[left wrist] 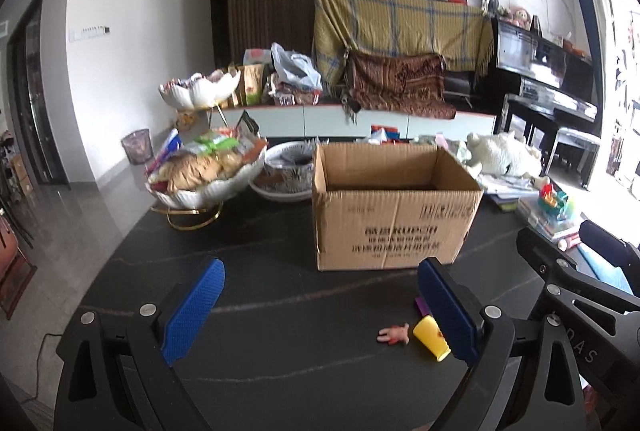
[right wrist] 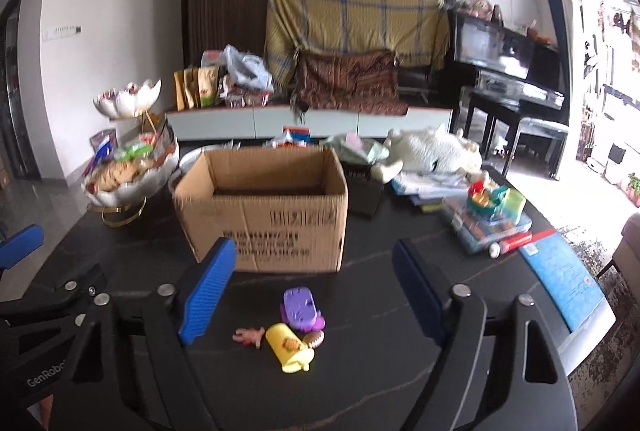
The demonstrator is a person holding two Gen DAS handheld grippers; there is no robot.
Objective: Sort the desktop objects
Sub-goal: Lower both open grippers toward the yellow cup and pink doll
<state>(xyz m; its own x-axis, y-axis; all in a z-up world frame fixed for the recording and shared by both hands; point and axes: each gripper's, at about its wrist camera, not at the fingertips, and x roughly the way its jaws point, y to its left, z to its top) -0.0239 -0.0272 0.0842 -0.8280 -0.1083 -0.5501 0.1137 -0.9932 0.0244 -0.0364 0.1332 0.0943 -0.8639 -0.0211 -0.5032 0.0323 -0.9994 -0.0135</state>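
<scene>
Toys — yellow cup [right wrist: 289, 348], purple toy [right wrist: 302, 310], pink figure [right wrist: 249, 336] — clustered on table [right wrist: 380, 371] before open cardboard box [right wrist: 262, 207]. Both grippers, left gripper [left wrist: 320, 305] and right gripper [right wrist: 314, 295], hover with jaws wide, empty. Any pickup: take one piece squarely, clear of its neighbours.

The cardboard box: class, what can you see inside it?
The cardboard box stands open-topped, showing only bare inner walls. Its floor is hidden behind the front wall, so contents, if any, cannot be told.
</scene>
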